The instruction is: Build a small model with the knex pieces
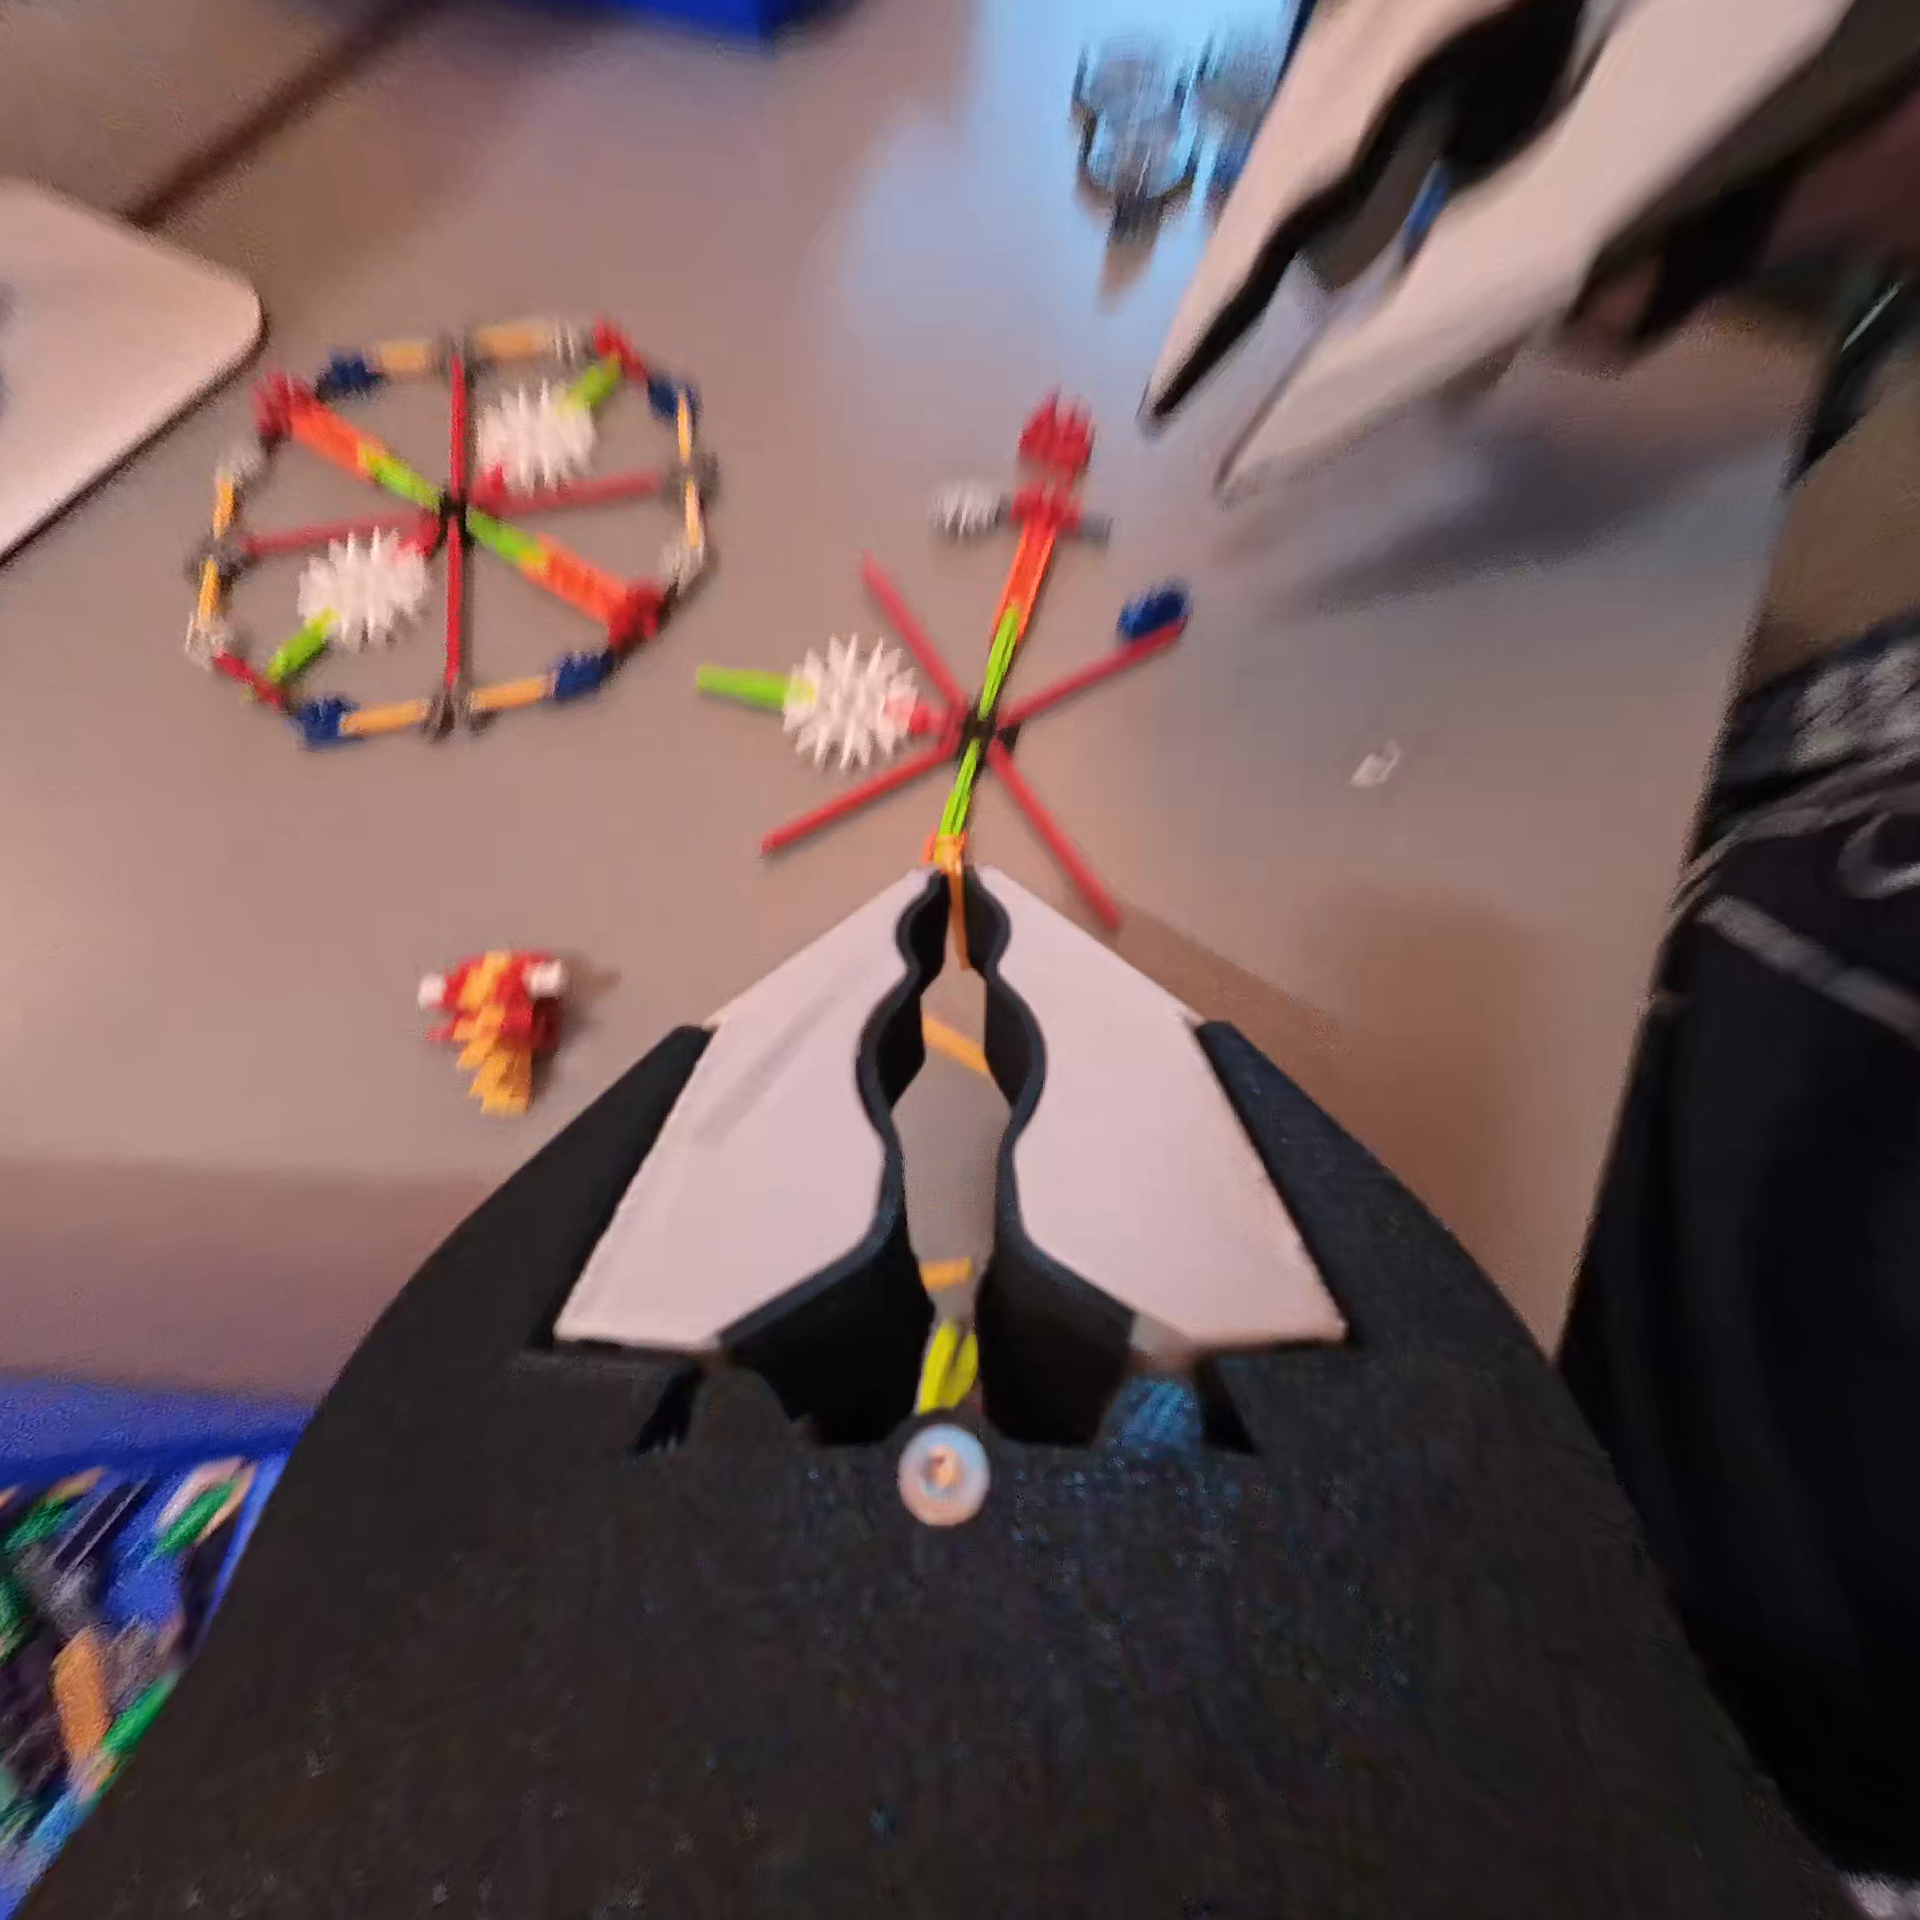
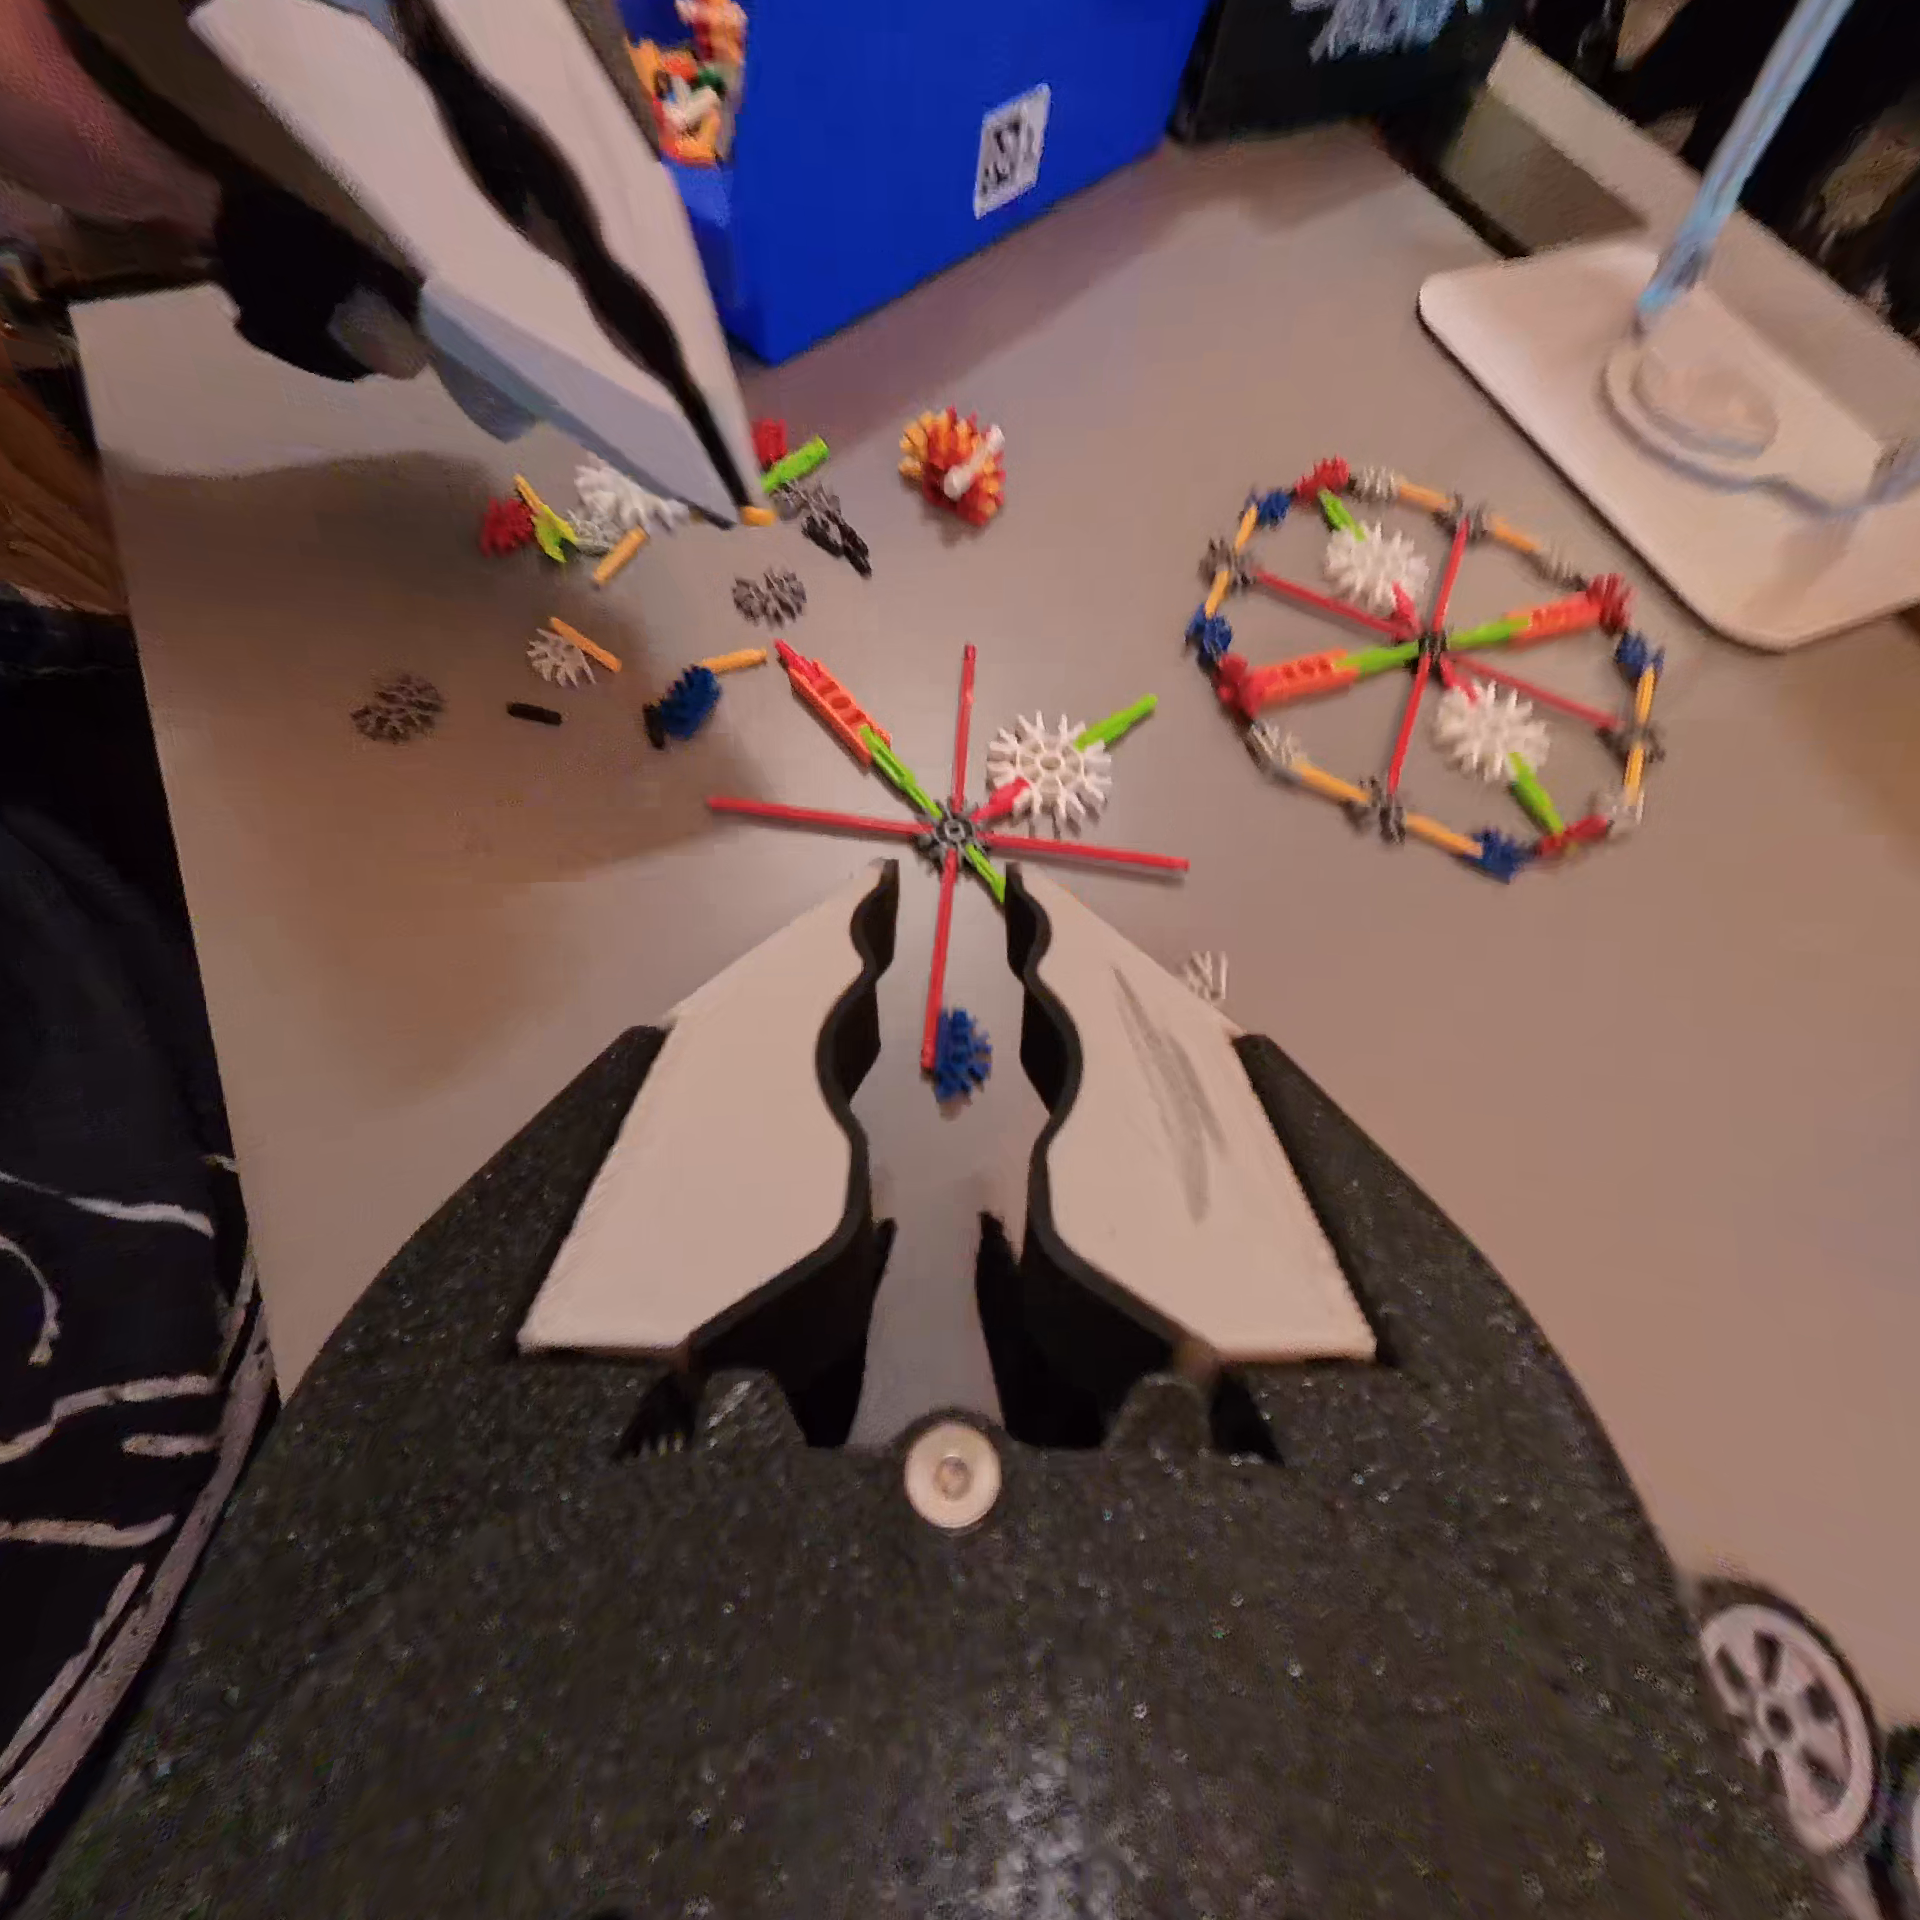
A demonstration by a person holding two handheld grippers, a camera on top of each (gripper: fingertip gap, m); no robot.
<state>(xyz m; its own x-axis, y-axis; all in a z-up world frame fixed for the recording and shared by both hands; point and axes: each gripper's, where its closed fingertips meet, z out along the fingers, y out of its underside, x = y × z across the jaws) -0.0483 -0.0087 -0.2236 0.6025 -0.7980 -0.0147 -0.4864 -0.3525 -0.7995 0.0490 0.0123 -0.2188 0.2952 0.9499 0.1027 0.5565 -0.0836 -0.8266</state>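
My left gripper is shut on a short orange rod at its fingertips, held above the table. It also shows in the right wrist view, over several loose pieces. A partly built spoke assembly of red rods, a white gear and green-orange rods lies flat; it also shows in the left wrist view. My right gripper is open, with its fingers either side of a red spoke that ends in a blue connector. It shows blurred in the left wrist view.
A finished rod wheel lies to the right, beside a white lamp base. A red-yellow connector cluster and loose pieces lie on the grey table. A blue parts bin stands at the back. A person's dark clothing is beside the table. Spacing between my two grippers at the tips: around 11 cm.
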